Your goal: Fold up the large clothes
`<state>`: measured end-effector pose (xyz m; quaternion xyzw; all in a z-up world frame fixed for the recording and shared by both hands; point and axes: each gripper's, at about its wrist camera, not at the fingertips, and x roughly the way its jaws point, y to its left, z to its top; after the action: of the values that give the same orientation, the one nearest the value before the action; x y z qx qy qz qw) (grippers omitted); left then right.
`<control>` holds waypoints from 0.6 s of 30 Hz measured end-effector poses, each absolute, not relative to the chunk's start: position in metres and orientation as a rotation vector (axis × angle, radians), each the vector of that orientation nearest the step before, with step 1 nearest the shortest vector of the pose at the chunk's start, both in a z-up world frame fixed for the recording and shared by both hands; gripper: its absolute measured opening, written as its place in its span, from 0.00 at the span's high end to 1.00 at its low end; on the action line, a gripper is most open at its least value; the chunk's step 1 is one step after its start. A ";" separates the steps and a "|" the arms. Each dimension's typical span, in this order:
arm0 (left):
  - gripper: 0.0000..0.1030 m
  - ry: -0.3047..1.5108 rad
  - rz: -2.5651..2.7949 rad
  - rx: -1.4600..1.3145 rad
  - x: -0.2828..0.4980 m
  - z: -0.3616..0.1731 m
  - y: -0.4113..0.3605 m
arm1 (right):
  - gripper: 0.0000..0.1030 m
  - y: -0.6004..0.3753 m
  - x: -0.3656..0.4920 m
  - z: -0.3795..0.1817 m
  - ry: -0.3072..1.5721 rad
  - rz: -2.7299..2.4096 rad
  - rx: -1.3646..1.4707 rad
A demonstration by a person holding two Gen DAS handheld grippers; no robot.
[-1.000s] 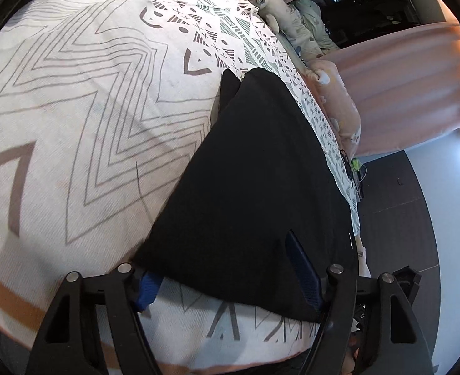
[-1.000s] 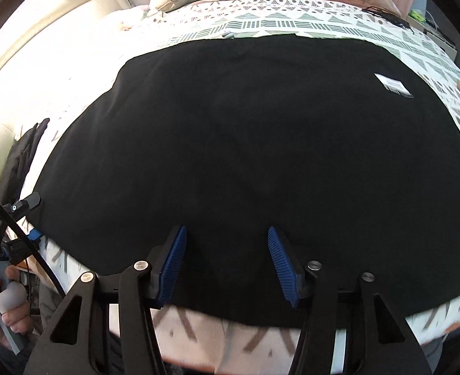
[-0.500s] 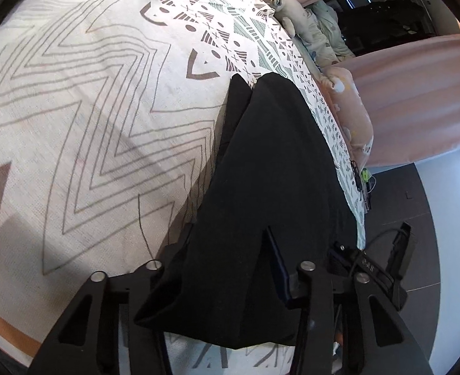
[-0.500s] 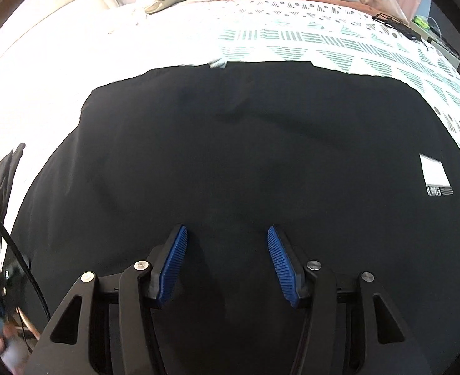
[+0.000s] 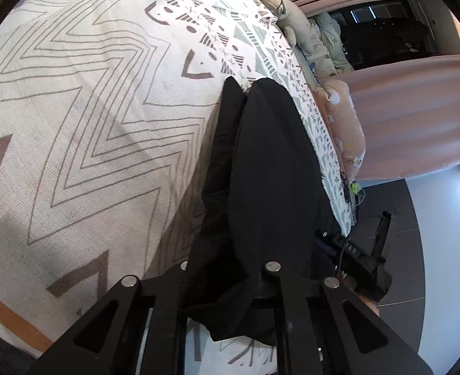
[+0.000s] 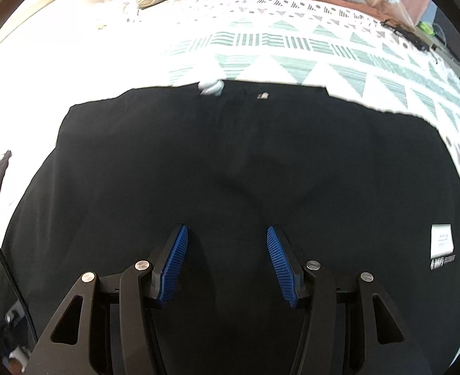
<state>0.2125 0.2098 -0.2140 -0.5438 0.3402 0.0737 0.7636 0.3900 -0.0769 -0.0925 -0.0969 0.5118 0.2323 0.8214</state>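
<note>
so far the black garment [image 6: 230, 162] is spread on the bed [image 5: 73, 125]; one edge has just been clamped by the closing left gripper [image 5: 226, 284], the right gripper [image 6: 226, 259] is held apart above it, and folding is judged barely begun.

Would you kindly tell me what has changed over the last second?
The left claw has just been closing and now pinches the black garment's bunched edge. The right claw slid farther over the garment, toward its white label. It stays open, gripping nothing; the bedspread is unchanged.
</note>
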 end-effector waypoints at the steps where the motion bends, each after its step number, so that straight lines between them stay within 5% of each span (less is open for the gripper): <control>1: 0.88 0.730 0.149 -1.194 0.212 -0.212 0.211 | 0.51 -0.081 0.383 -0.095 1.100 0.512 -0.192; 14: 0.90 0.619 -0.025 -1.150 0.225 -0.149 0.193 | 0.51 -0.138 0.297 -0.132 1.216 0.715 0.030; 18: 0.90 0.609 -0.074 -1.100 0.234 -0.125 0.180 | 0.59 -0.149 0.273 -0.147 1.214 0.745 0.070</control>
<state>0.2343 0.1796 -0.1251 -0.5145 0.2846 -0.0347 0.8082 0.2727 -0.1492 -0.1467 0.0322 0.5569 0.3418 0.7563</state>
